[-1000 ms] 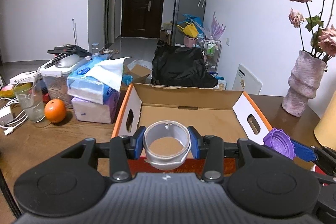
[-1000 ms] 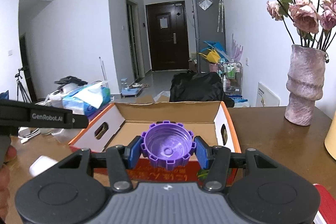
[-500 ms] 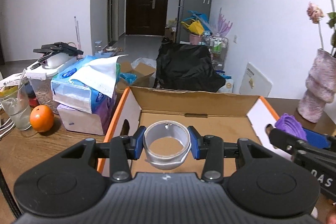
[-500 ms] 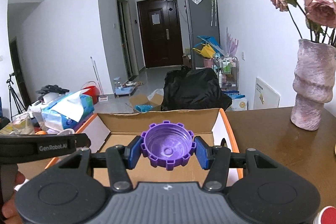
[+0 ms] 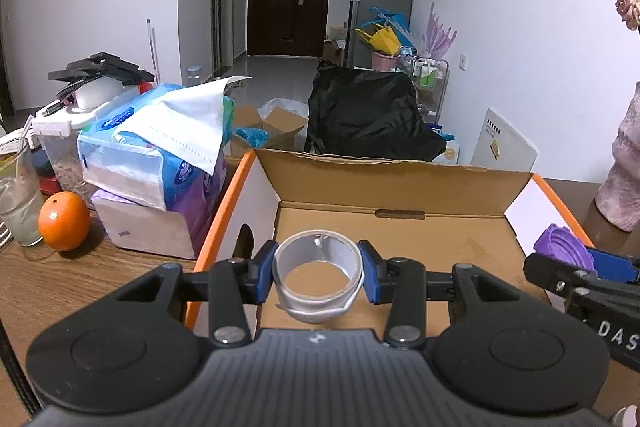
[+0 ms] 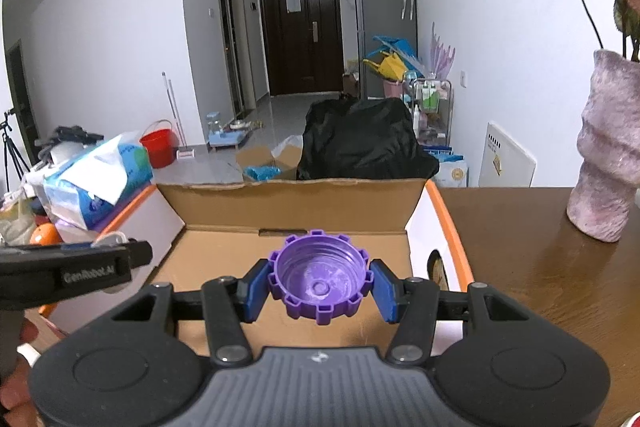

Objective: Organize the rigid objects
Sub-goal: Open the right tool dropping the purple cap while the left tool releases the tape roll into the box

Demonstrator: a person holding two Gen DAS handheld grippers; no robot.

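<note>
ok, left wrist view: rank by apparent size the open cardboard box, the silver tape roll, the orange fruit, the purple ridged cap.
1. open cardboard box
2. silver tape roll, held close to the lens, so it looms larger
3. orange fruit
4. purple ridged cap, partly hidden; near the orange's size, so that order is unsure

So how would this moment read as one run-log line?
left gripper: holds tape roll | right gripper: holds purple cap | both over open box
</note>
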